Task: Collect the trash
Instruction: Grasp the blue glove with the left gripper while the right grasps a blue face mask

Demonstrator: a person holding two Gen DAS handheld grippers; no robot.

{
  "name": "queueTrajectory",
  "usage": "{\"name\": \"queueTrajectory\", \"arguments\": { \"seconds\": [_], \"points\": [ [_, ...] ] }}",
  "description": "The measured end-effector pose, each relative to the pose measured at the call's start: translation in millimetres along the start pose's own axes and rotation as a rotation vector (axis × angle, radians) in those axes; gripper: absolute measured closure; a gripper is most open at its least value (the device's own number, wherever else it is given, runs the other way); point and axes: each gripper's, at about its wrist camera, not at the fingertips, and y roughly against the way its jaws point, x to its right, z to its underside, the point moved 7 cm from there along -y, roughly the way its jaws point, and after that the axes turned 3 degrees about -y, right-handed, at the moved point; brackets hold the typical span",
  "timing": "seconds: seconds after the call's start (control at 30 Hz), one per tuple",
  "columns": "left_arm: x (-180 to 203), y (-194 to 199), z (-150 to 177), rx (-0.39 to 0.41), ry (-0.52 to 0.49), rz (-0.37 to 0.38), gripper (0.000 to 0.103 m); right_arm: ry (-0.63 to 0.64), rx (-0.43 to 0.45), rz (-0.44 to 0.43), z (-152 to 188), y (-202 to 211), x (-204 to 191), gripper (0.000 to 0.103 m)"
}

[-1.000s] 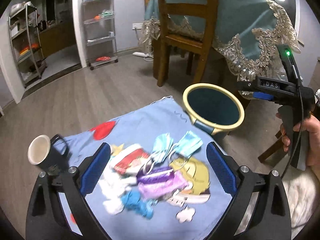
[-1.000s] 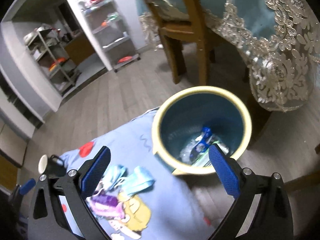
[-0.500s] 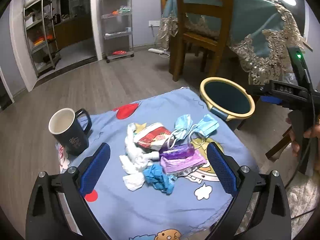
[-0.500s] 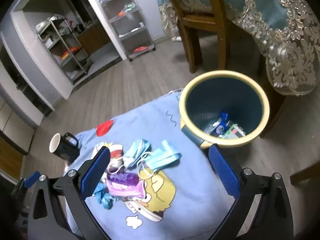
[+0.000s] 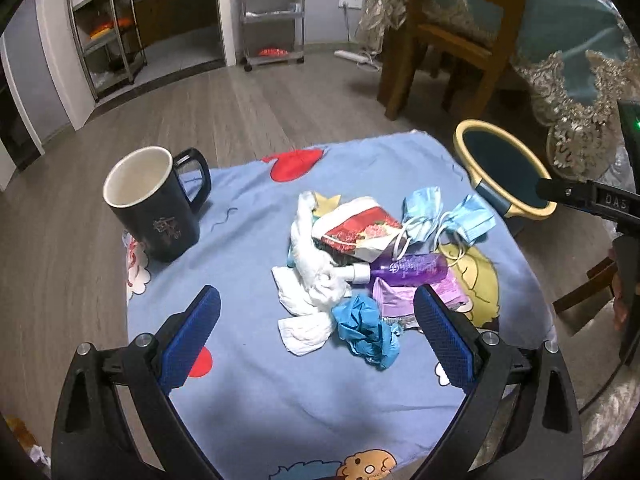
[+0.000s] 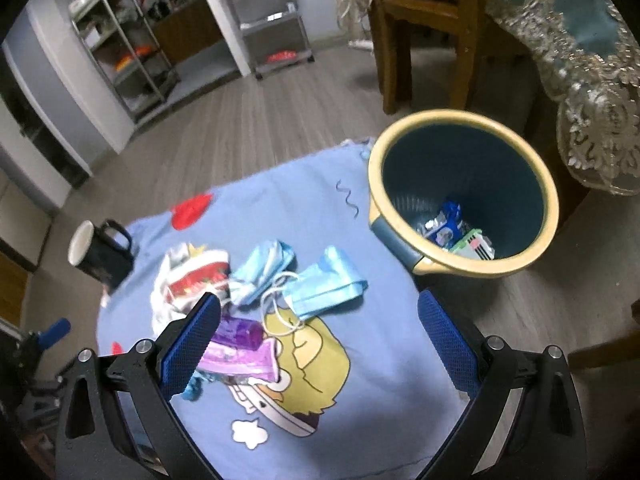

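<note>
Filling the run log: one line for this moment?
left gripper: open, empty | right gripper: open, empty | trash pile: on cloth | bin: some trash inside | mug: upright

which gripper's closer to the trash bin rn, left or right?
Right. The right gripper hangs open next to the trash bin, its right finger just short of the rim. The left gripper sits open over the trash pile, the bin beyond the cloth's far right corner.

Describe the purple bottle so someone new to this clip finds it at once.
Start at the blue cartoon cloth and go to the trash pile at its middle. The purple bottle lies on its side there, white cap pointing at the crumpled white tissue. It is the pile's only see-through, hard item.
</note>
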Motion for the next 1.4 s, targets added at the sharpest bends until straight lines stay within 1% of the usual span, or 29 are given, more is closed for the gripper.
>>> {"name": "queueTrajectory", "arguments": {
  "seconds": [0.13, 0.2, 0.37, 0.43, 0.53, 0.6, 0.67, 0.73, 0.8, 0.87, 0.9, 0.93, 0.97, 1.0, 1.07, 1.13, 1.17, 1.27, 1.4],
  "points": [
    [13, -27, 12, -0.085, -0.019, 0.015, 0.008, -0.012, -0.059, 0.026, 5, -23, 4, 0.005],
    [22, -39, 18, -0.114, -0.036, 0.014, 0.008, -0.028, -0.082, 0.03, 7, -32, 6, 0.005],
    [33, -64, 26, -0.167, -0.017, 0.035, 0.01, -0.054, -0.114, 0.032, 8, -51, 11, 0.005],
    [37, -71, 31, -0.194, -0.033, 0.03, 0.016, -0.051, -0.124, 0.041, 8, -59, 12, 0.006],
    [45, -76, 34, -0.218, -0.045, 0.046, 0.022, -0.046, -0.149, 0.049, 10, -72, 12, 0.007],
    [49, -80, 36, -0.235, -0.049, 0.059, 0.029, -0.037, -0.163, 0.054, 10, -81, 11, 0.008],
    [51, -86, 42, -0.263, -0.057, 0.057, 0.037, -0.032, -0.173, 0.056, 10, -89, 8, 0.009],
    [51, -92, 47, -0.292, -0.056, 0.053, 0.043, -0.032, -0.185, 0.061, 10, -97, 8, 0.011],
    [50, -94, 50, -0.304, -0.049, 0.058, 0.047, -0.036, -0.198, 0.071, 12, -104, 9, 0.016],
    [49, -95, 50, -0.306, -0.045, 0.057, 0.051, -0.043, -0.215, 0.076, 13, -110, 10, 0.028],
    [48, -95, 50, -0.306, -0.044, 0.054, 0.052, -0.046, -0.223, 0.074, 14, -112, 11, 0.032],
    [47, -94, 50, -0.306, -0.041, 0.055, 0.057, -0.048, -0.238, 0.07, 16, -116, 11, 0.037],
    [47, -94, 50, -0.306, -0.036, 0.058, 0.059, -0.046, -0.249, 0.065, 18, -118, 10, 0.042],
    [47, -93, 50, -0.305, -0.035, 0.058, 0.06, -0.037, -0.258, 0.059, 19, -119, 9, 0.045],
    [47, -91, 48, -0.298, -0.04, 0.049, 0.063, -0.023, -0.265, 0.063, 19, -119, 7, 0.057],
    [47, -89, 46, -0.295, -0.038, 0.05, 0.065, -0.027, -0.262, 0.054, 19, -116, 7, 0.064],
    [47, -87, 46, -0.292, -0.041, 0.048, 0.067, -0.029, -0.26, 0.05, 18, -115, 7, 0.071],
    [47, -81, 40, -0.275, -0.053, 0.044, 0.069, -0.052, -0.254, 0.019, 16, -109, 7, 0.077],
    [48, -67, 35, -0.231, -0.059, 0.039, 0.07, -0.076, -0.219, -0.008, 12, -94, 8, 0.08]
  ]
}}
